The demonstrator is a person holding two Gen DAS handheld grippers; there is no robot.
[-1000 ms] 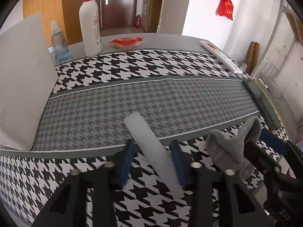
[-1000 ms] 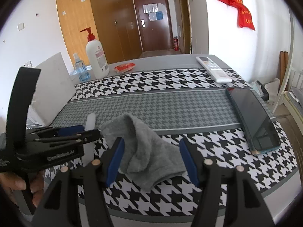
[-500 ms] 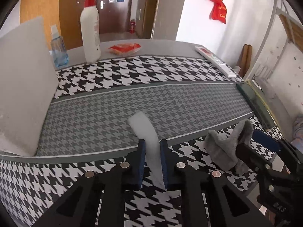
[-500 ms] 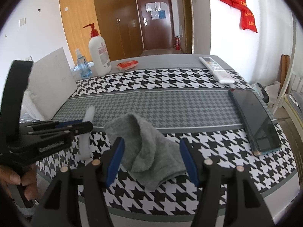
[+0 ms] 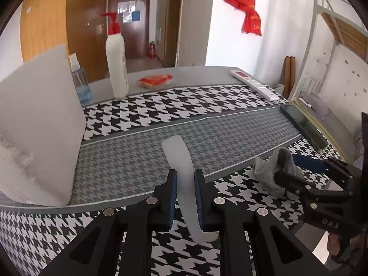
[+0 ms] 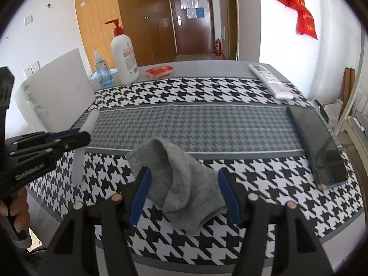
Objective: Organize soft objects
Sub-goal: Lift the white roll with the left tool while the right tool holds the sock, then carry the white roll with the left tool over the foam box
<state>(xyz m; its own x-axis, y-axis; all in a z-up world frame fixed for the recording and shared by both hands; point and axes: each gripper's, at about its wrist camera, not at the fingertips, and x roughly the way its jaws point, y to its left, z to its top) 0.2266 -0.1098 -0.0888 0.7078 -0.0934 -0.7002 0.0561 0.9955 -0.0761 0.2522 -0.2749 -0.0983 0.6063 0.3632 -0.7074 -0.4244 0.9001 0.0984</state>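
Note:
A translucent white foam strip is pinched between the blue pads of my left gripper, which is shut on it. The strip's far end points up over the grey band of the cloth, and its near end hangs below the jaws. From the right wrist view the same strip and left gripper are at the left. A crumpled grey sock lies on the houndstooth cloth between the open fingers of my right gripper. The sock and right gripper also appear at the right of the left wrist view.
A white foam board stands at the left. At the back are a pump bottle, a small blue bottle, a red packet and a remote. A dark phone lies along the right edge.
My left gripper's jaws closed onto the white strip, then rose a little with it, and the strip's far end tilted up. The right gripper and the sock stayed put.

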